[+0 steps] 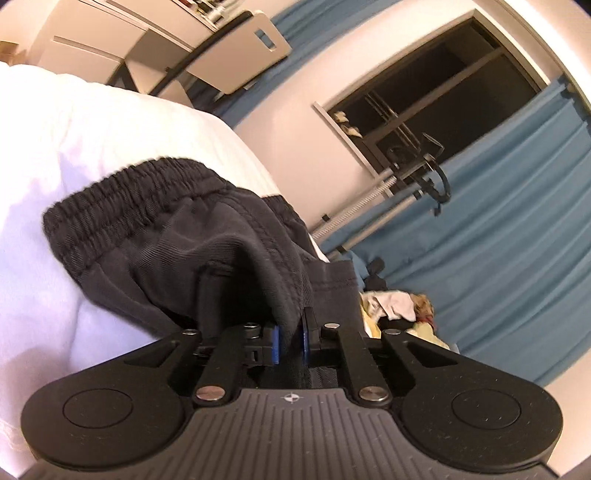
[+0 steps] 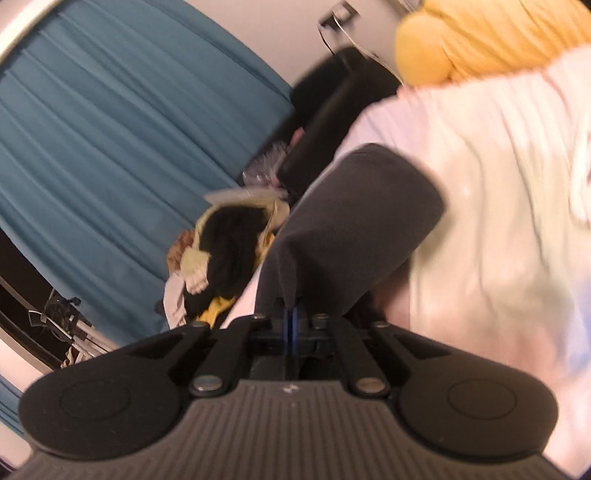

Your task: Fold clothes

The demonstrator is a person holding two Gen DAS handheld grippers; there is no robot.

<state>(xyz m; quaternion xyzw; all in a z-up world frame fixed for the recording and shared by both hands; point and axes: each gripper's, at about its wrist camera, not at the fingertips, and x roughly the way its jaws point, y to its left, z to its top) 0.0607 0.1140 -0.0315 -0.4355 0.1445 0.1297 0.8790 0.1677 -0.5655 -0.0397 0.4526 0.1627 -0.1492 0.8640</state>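
A bed with a white sheet fills the near ground, with blue curtains and a pale wall behind it. Only the left wrist view shows the dark window and a pale chair beyond the bed; only the right wrist view shows a yellow pillow at the bed's far end. Both views catch a heap of mixed laundry beside the bed.

The dark grey shorts lie on the sheet. In the left view their elastic waistband points away from the camera, running across the picture. In the right view a leg of the shorts stretches away from the tongs, up and to the right, its hem at the far end.

The left tongs are clenched on a bunched fold of the shorts. The right tongs are clenched on the shorts' edge, blue pads nearly together.
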